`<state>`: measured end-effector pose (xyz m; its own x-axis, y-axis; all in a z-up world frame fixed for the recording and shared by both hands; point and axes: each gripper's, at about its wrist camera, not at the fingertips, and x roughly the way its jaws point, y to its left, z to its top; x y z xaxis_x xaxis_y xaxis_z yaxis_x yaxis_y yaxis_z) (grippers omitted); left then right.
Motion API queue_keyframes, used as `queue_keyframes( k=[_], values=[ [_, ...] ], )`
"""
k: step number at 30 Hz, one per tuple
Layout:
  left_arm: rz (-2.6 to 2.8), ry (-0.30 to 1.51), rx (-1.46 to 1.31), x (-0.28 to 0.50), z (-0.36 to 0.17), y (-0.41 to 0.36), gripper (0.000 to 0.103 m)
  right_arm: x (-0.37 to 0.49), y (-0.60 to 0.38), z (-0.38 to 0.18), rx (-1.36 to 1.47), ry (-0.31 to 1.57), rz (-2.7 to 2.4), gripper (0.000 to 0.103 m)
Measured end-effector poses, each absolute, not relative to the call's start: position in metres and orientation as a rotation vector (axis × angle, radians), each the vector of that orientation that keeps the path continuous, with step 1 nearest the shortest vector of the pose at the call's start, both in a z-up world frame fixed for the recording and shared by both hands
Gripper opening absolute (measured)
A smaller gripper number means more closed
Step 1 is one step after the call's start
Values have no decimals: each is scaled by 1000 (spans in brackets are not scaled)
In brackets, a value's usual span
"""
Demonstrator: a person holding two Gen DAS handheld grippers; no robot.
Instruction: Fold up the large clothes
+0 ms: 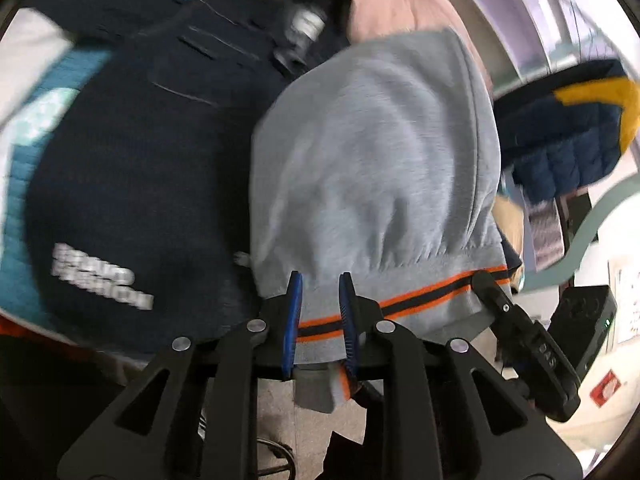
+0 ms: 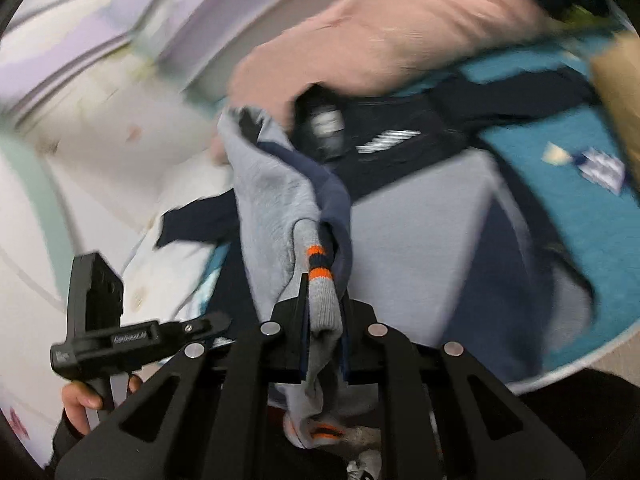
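A grey sweatshirt with an orange and navy striped hem hangs lifted between both grippers. My left gripper is shut on its ribbed hem, blue pads pinching the band. My right gripper is shut on the same hem further along; it also shows in the left wrist view, clamped on the hem's right end. The grey sweatshirt drapes away from the jaws over the bed. A navy garment with white lettering lies under it.
A pink pillow lies at the bed's far side. A teal and white bedsheet covers the bed. A navy and yellow padded jacket hangs at right. Lilac wall panels stand behind. The floor shows below the grippers.
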<state>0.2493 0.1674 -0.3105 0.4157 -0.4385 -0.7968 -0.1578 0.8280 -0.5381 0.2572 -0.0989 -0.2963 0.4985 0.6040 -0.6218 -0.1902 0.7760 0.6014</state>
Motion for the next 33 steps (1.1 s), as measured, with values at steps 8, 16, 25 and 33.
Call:
queue_keyframes(
  k=[8,16,25,33],
  values=[
    [-210,1273,-495,273,-354,109,36,256,-159,-384,697,1100,328,13],
    [-178,1310,-429,281,-370,86,42,248,-175,-388,646,1088,311,9],
    [-147,1201,-504,267,-346,112,45,233,-195,-383,695,1031,280,7],
    [-60,1342,-407,274,-392,119,62,233,-193,-387,642,1077,240,42]
  ],
)
